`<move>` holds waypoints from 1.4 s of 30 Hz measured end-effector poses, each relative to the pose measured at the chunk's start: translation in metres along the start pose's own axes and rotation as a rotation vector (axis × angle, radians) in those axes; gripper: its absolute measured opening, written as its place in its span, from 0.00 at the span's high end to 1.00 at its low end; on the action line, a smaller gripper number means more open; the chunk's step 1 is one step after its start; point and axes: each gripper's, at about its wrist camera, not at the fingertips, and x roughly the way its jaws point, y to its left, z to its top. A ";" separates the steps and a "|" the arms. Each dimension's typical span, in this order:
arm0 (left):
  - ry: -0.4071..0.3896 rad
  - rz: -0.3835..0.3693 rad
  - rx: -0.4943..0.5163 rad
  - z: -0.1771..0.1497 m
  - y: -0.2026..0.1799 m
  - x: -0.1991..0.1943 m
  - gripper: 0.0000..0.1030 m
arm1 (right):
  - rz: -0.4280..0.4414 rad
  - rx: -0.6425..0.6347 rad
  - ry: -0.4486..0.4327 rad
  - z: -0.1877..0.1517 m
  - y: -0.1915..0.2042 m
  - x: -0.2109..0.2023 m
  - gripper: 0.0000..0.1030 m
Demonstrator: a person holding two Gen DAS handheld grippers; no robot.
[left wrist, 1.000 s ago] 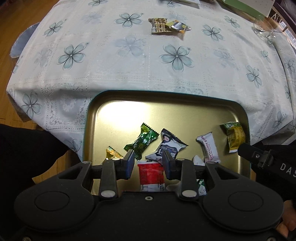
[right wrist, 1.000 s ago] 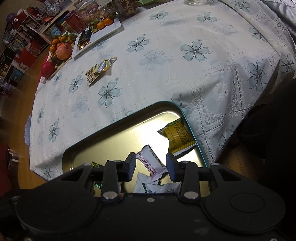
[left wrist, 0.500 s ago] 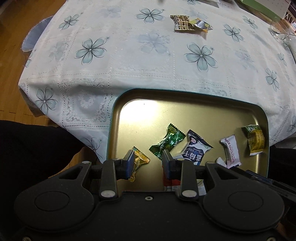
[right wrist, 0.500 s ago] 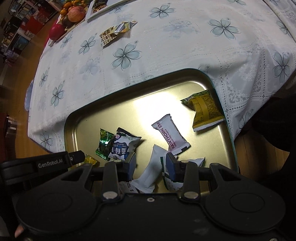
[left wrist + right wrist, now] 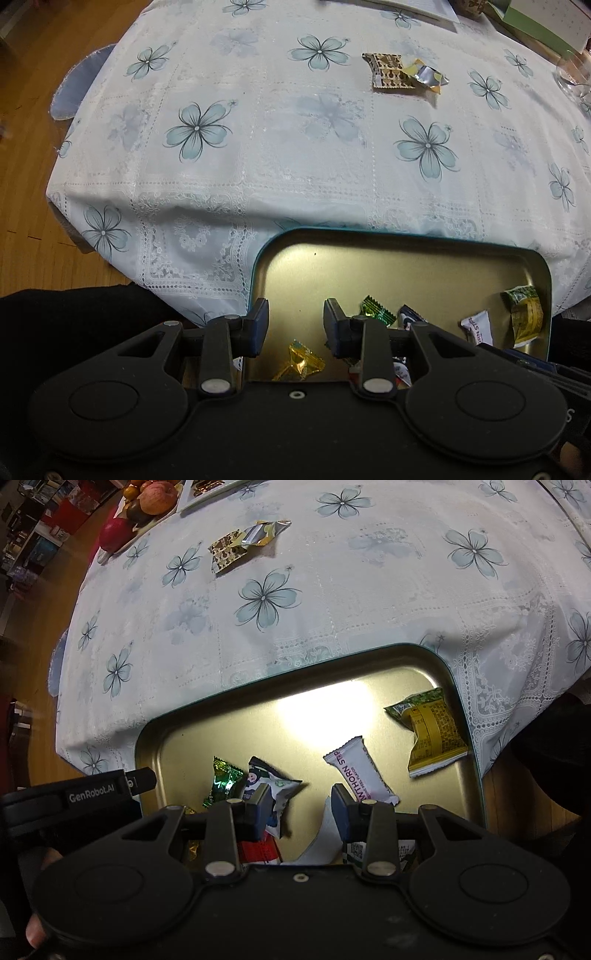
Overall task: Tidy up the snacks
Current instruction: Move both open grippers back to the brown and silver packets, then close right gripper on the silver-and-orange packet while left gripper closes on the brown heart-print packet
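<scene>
The gold candy [image 5: 301, 360] lies in the tin tray [image 5: 406, 240], right below the left tongs [image 5: 295, 326] — their jaws stand apart, empty, with the candy's long side running across the gap. The right tongs [image 5: 301, 808] hang apart too, over the white packets. Two loose wrappers [image 5: 402, 72] sit far off on the counter [image 5: 258, 147].

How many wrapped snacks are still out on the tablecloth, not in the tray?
2, lying together past the tray: a brown patterned packet and a silver-yellow wrapper touching its end. Both views agree. More could lie beyond the frame edges.
</scene>
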 end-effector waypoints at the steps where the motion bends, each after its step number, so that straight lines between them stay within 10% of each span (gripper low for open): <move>1: -0.004 0.001 0.002 0.004 0.000 -0.001 0.60 | -0.005 -0.001 -0.001 0.004 0.002 0.001 0.63; 42: -0.087 -0.047 -0.040 0.208 -0.027 0.033 0.60 | -0.062 0.217 -0.138 0.276 0.043 0.077 0.60</move>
